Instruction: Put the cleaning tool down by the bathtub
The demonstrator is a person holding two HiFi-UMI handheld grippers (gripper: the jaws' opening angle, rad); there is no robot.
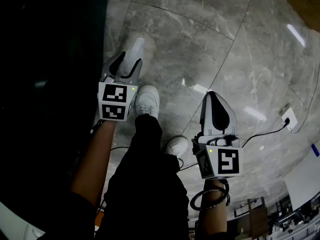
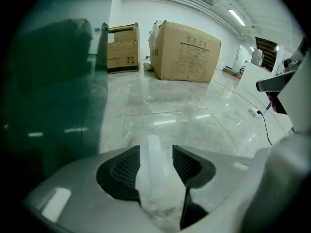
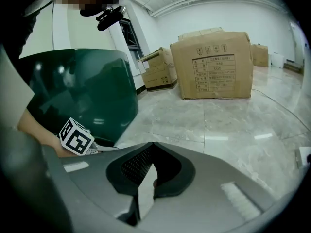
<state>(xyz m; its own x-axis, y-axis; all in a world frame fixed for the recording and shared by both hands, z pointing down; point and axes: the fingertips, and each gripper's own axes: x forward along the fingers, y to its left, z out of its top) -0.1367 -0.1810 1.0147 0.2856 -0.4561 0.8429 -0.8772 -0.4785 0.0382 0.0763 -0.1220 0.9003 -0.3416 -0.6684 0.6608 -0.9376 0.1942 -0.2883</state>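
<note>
My left gripper (image 1: 127, 66) is shut on a white cleaning tool (image 1: 135, 48), whose pale rounded end sticks out past the jaws above the marble floor. In the left gripper view the tool (image 2: 154, 171) is a white, slightly translucent bar pinched between the black ribbed pads (image 2: 125, 168), and the left gripper (image 2: 155, 149) points along the floor. The dark green bathtub (image 2: 48, 91) stands just to its left, seen as a black mass (image 1: 50, 84) from the head view. My right gripper (image 1: 213, 96) hangs shut and empty on the right; its jaws (image 3: 152, 148) meet at the tips. The bathtub (image 3: 82, 89) also shows there.
The person's white shoes (image 1: 148, 100) stand between the grippers on the grey marble floor (image 1: 200, 44). A white socket block (image 1: 289, 117) with a black cable lies at the right. Large cardboard boxes (image 2: 184, 52) (image 3: 216, 64) stand farther across the room.
</note>
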